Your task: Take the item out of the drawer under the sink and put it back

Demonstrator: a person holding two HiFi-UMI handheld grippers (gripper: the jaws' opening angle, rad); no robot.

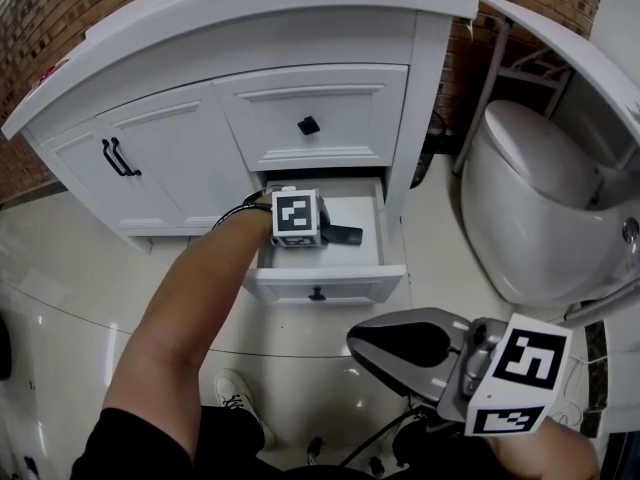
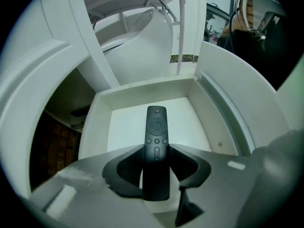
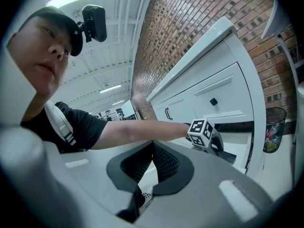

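Right gripper (image 1: 358,344): nearest item, hovering about level, well outside the drawer (image 1: 330,286). Its fingers are meeting at the tips with nothing between them, and it is likely idling there to keep clear.

Left gripper (image 2: 156,149): reaching steeply down into the open drawer. Its pads (image 2: 183,164) are pressing on both long sides of the remote (image 2: 156,125).

Remote: lying lengthwise between the fingers, its button end sticking out past the tips toward the drawer's far wall. Whether it is resting on the drawer floor cannot be told. The pads are gripping it near mid-length, probably to keep it balanced in a lift.
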